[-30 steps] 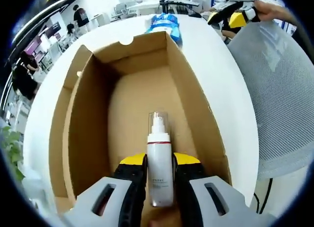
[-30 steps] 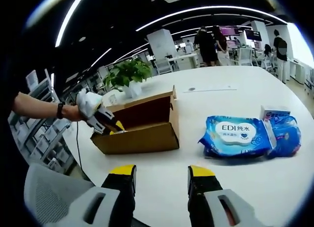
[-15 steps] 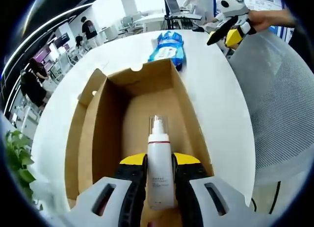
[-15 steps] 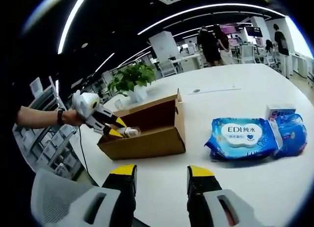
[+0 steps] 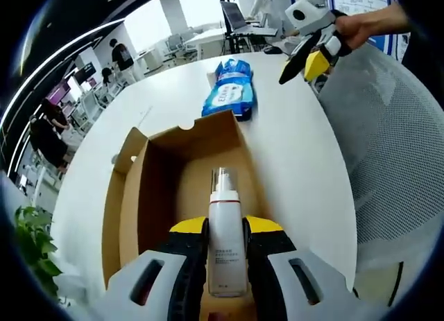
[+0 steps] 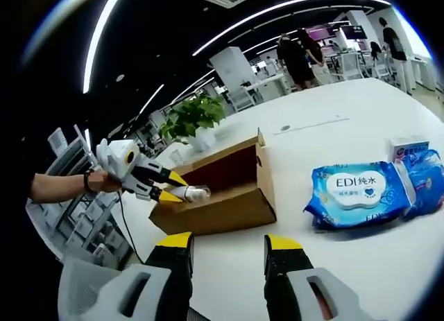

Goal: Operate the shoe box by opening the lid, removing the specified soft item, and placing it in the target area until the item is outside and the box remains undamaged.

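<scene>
Now one spray bottle (image 5: 225,241) in left tongs (image 5: 225,227), one open shoe box (image 5: 149,196), two wipe packs (image 6: 356,195).

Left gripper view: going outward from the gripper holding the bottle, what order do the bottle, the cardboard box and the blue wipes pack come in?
1. Spray bottle, clamped between the left gripper's fingers.
2. Cardboard box, open, just beneath and ahead.
3. Blue wipes pack, on the table past the box's far end.

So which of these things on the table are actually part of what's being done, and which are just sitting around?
Part of the job:
- open cardboard shoe box
- white spray bottle, clamped in the left gripper above the box
- right gripper, open, holding nothing

Just lying about:
- blue wet-wipes pack
- second blue pack with a small box beside it
- potted plant
- mesh chair
</scene>
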`<state>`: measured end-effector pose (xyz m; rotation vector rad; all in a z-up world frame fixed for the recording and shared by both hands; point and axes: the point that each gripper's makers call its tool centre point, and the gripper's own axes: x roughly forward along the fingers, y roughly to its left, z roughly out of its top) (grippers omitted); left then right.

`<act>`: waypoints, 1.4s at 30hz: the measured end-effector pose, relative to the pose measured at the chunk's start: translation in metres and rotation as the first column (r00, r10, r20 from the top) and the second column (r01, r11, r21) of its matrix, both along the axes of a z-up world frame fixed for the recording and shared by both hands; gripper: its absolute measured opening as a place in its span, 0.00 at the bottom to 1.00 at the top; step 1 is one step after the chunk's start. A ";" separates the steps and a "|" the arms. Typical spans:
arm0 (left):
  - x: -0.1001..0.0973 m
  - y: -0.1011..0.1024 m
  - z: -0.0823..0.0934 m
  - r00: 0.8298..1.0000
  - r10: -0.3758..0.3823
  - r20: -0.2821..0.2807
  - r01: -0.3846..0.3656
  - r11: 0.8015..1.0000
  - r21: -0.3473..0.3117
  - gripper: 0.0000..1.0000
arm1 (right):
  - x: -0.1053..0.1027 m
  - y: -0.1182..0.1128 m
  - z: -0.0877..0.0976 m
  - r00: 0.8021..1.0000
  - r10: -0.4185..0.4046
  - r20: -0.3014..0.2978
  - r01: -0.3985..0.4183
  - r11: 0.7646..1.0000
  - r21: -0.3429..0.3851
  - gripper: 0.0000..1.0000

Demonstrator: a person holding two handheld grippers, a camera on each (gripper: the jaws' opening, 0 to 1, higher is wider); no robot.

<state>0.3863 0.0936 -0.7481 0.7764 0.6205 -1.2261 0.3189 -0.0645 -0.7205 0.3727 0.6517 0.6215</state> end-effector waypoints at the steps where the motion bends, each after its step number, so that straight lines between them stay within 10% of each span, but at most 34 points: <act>1: 0.000 -0.001 0.001 1.000 0.000 0.003 0.000 1.000 -0.002 0.19 | 0.002 0.002 0.001 1.000 0.001 0.000 -0.001 1.000 0.010 0.37; 18: -0.013 -0.030 0.037 0.995 -0.059 0.076 0.065 0.995 -0.073 0.19 | 0.037 0.038 0.014 0.997 0.046 -0.056 -0.034 0.980 0.197 0.38; 42: -0.049 -0.091 0.070 0.961 -0.237 0.144 0.254 0.960 -0.119 0.19 | 0.027 0.047 0.031 0.986 0.138 -0.091 -0.089 0.906 0.413 0.40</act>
